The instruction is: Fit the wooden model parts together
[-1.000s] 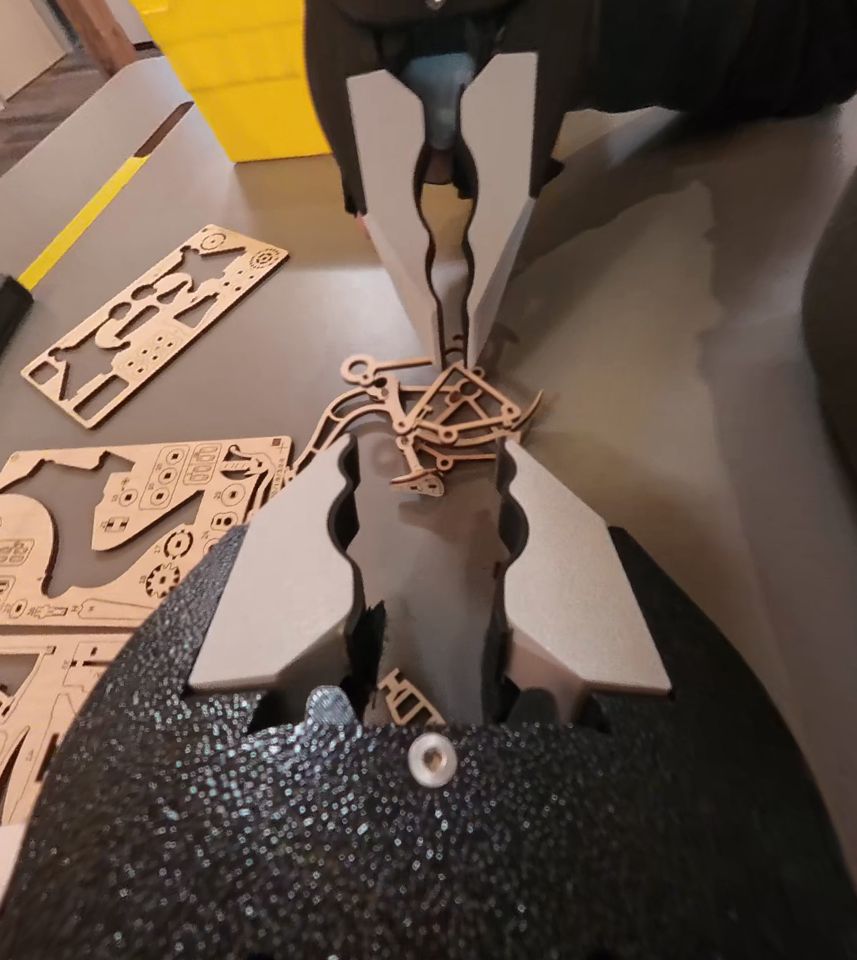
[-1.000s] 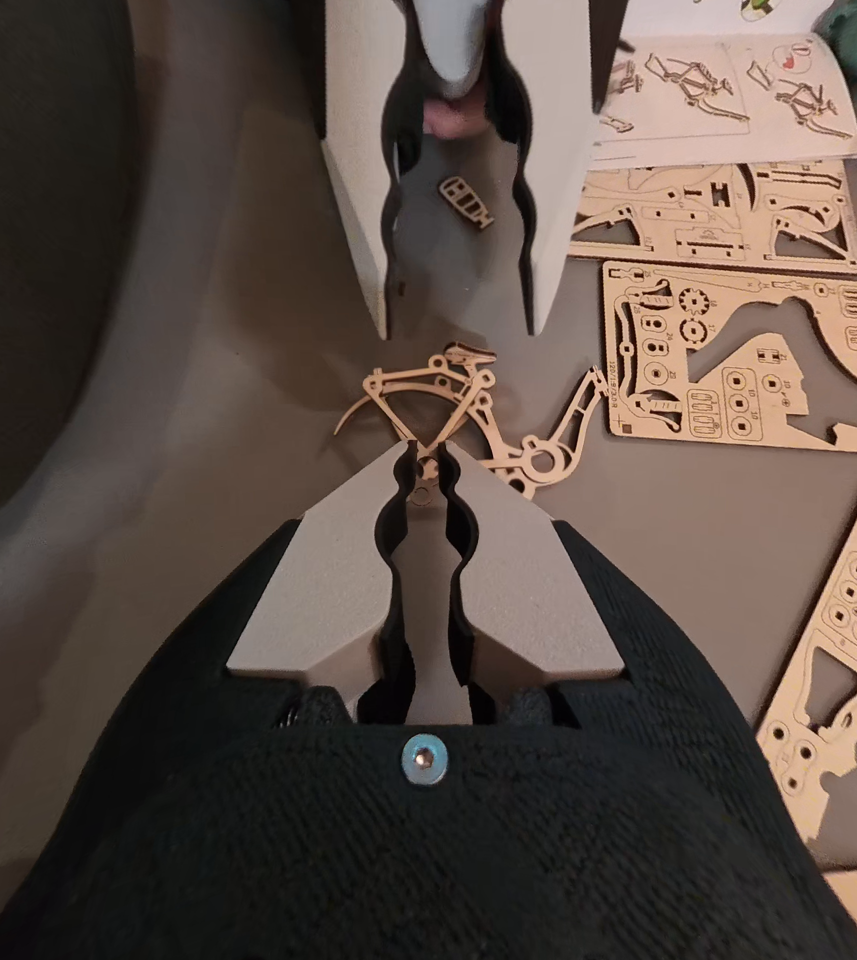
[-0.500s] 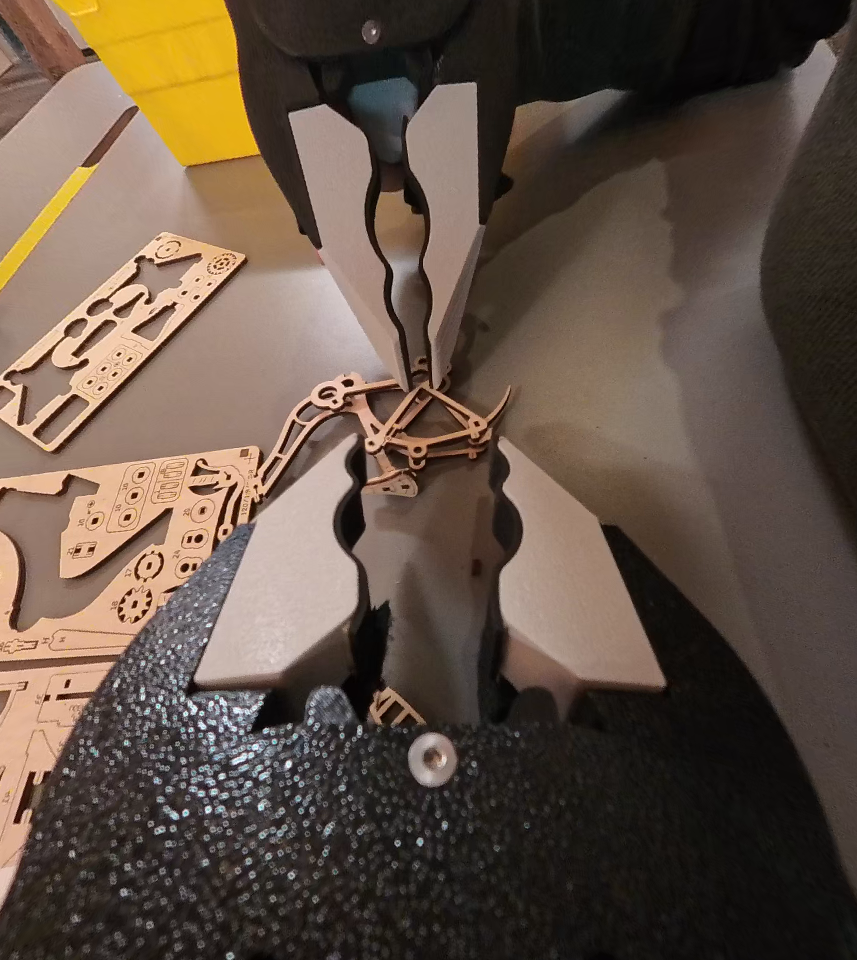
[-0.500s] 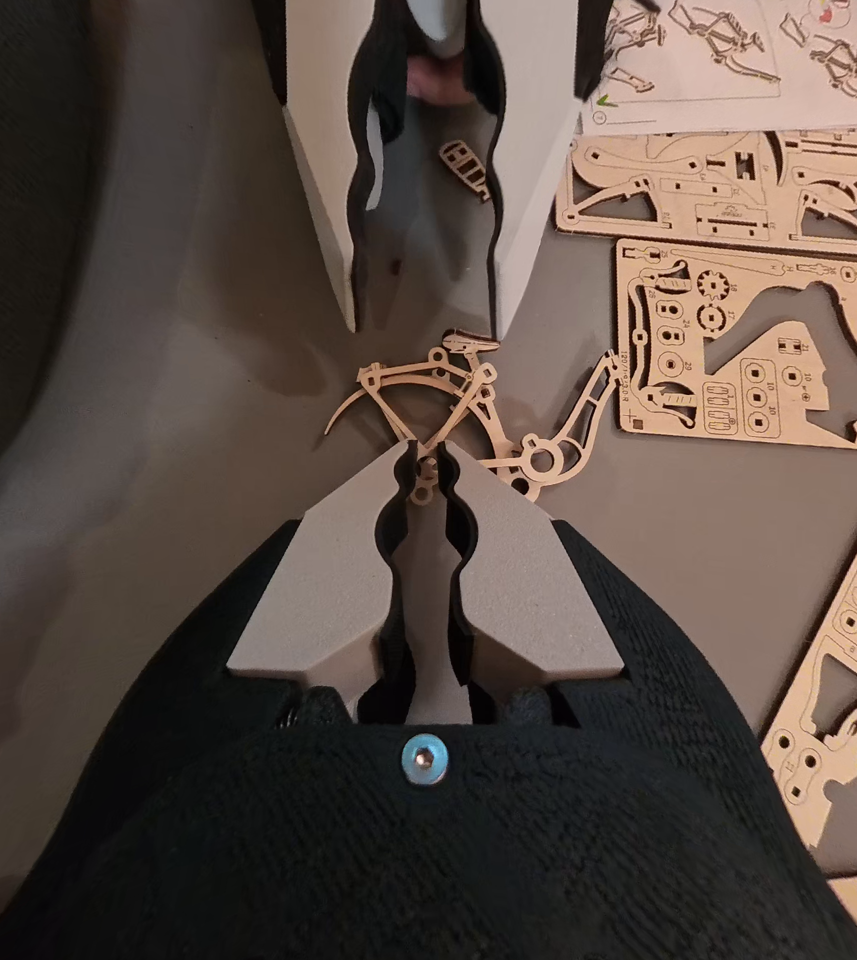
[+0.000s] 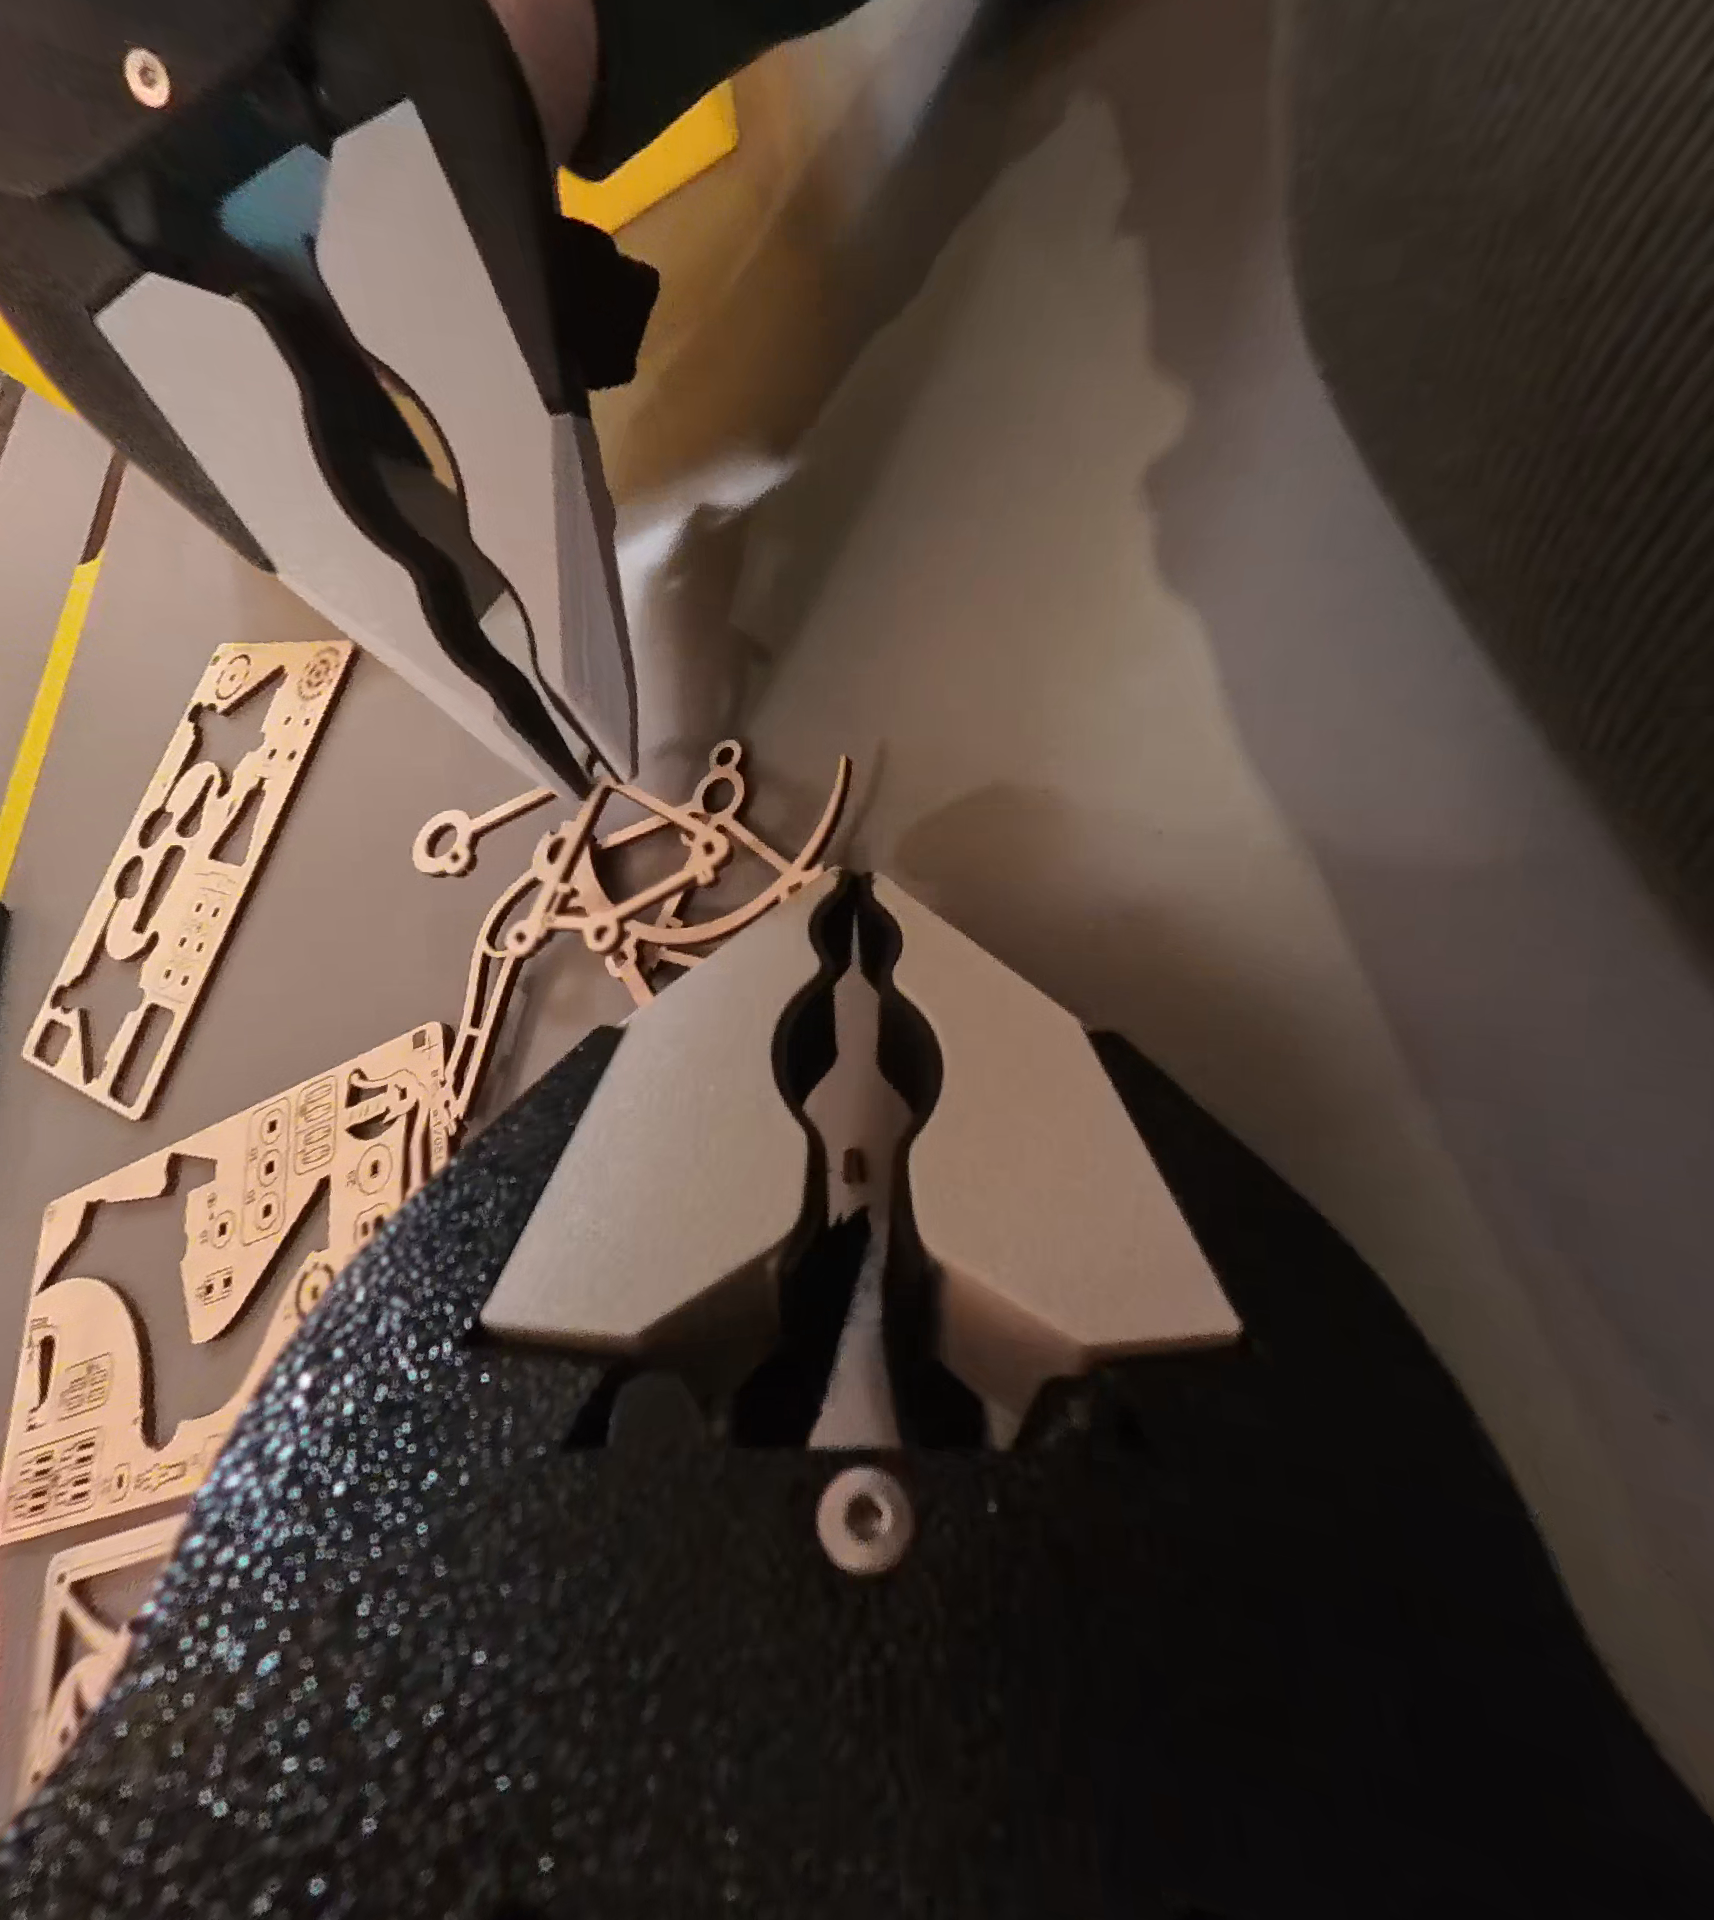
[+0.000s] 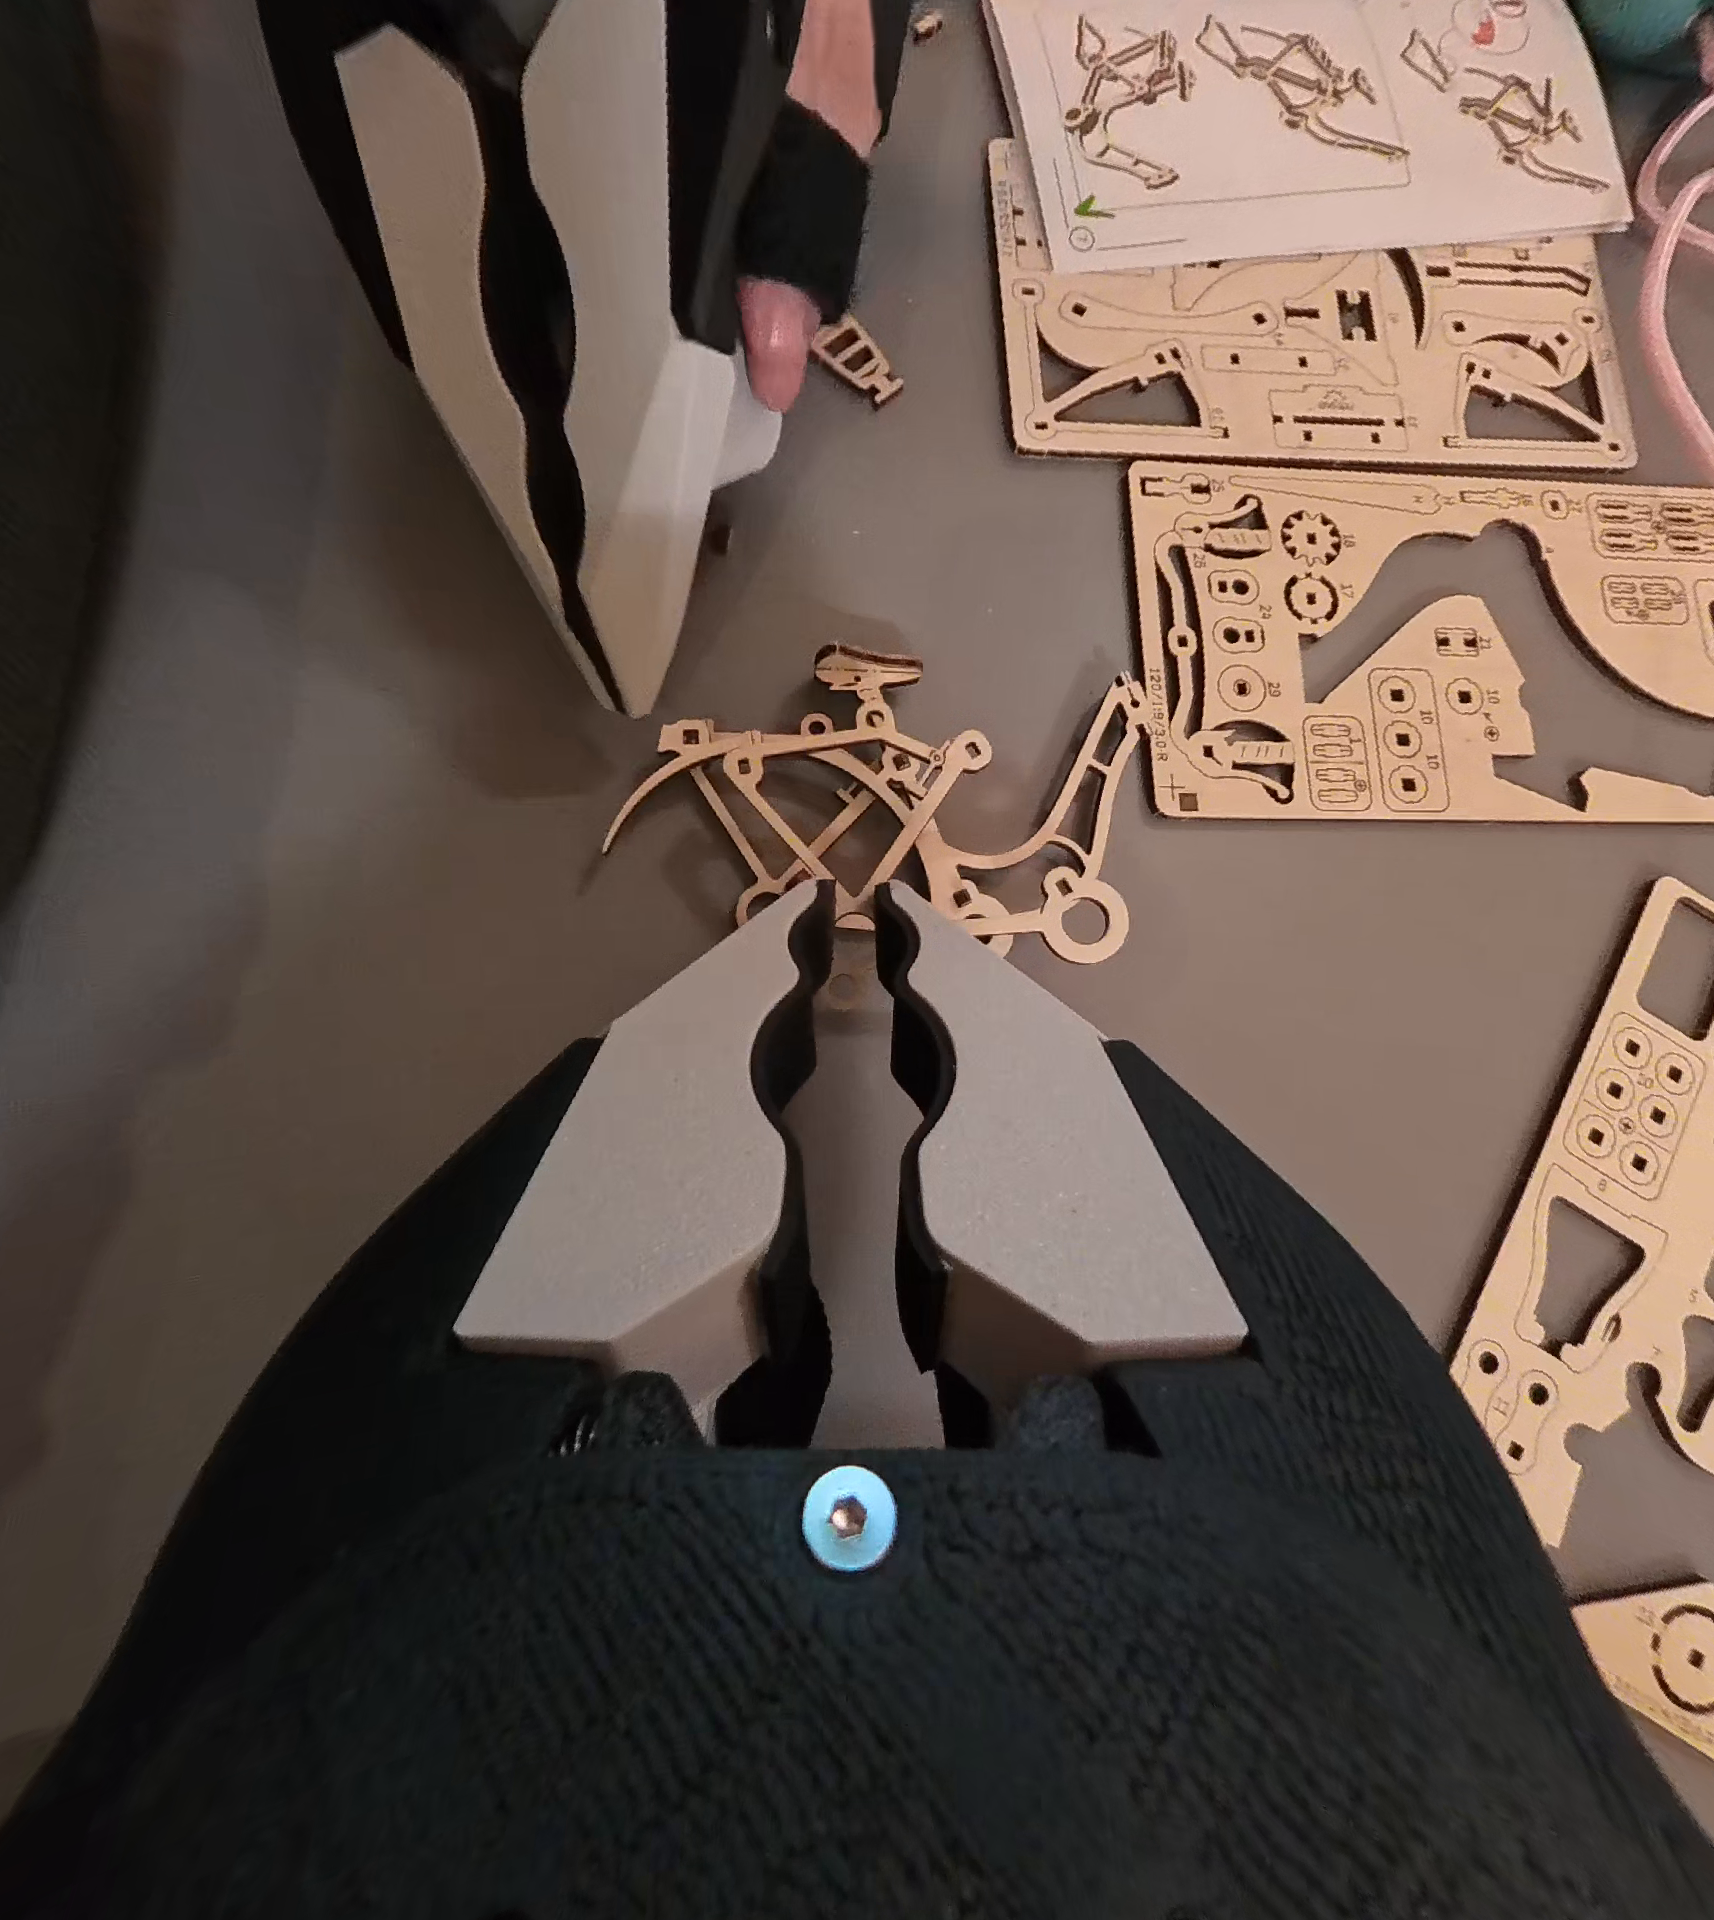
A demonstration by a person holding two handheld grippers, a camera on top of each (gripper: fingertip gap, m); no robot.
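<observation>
Model: half-built frame point(image 6: 832, 800) flat on the counter point(image 6: 936, 1091), directly between the two claws.
Right claw point(image 6: 848, 902): fingers nearly together, pinching the frame's near corner.
Left claw point(image 5: 855, 883): pressed together at the frame's curved tip; whether it grips wood, can't tell.
Long axis: frame runs crosswise to the right claw, tail point(image 6: 1092, 769) toward the sheets point(image 6: 1455, 644).
Nearer: both are at the frame, from opposite ends.

A grey table point(image 6: 1248, 935) is carrying the wooden bicycle model point(image 6: 863, 800), several laser-cut plywood part sheets point(image 6: 1455, 644), a loose small wooden part point(image 6: 858, 358), an instruction booklet point(image 6: 1300, 114) and a pink cable point(image 6: 1705, 239).
</observation>
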